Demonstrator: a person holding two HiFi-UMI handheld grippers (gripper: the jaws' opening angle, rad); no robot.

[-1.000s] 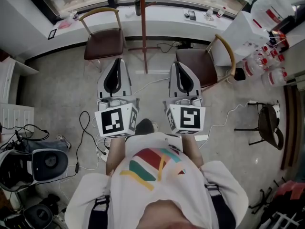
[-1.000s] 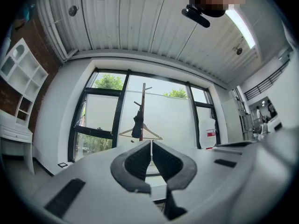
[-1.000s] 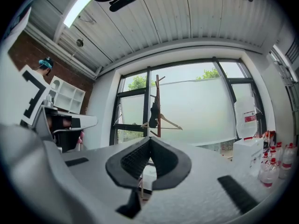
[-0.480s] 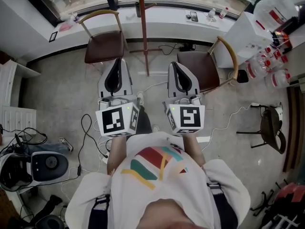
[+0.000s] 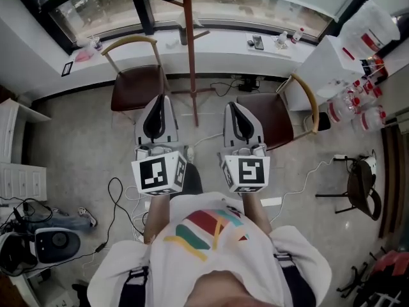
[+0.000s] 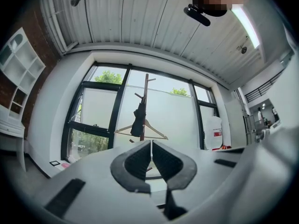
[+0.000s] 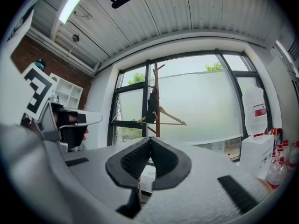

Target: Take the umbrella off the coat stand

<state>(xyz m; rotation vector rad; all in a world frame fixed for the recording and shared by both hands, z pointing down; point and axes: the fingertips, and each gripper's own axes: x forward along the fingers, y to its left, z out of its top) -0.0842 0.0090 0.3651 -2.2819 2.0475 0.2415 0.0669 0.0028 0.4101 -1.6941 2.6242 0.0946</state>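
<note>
Item 1: left tongs [image 6: 151,148], pressed together, empty.
Item 2: right tongs [image 7: 150,146], likewise.
Item 3: umbrella [image 6: 138,118], hung high on far coat stand [image 5: 190,56], beside hanger [image 7: 172,117].
Risk, I judge: snagging hanger, tipping stand.

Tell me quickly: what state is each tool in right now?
Left grey two-jaw tool: closed, nothing between its jaws.
Right grey two-jaw tool: closed, nothing between its jaws.

Left chair [image 5: 135,85], right chair [image 5: 268,110] flank coat stand [image 5: 190,50], window [image 5: 96,8] behind; umbrella [image 6: 138,118], hanger [image 6: 159,133] on stand.
</note>
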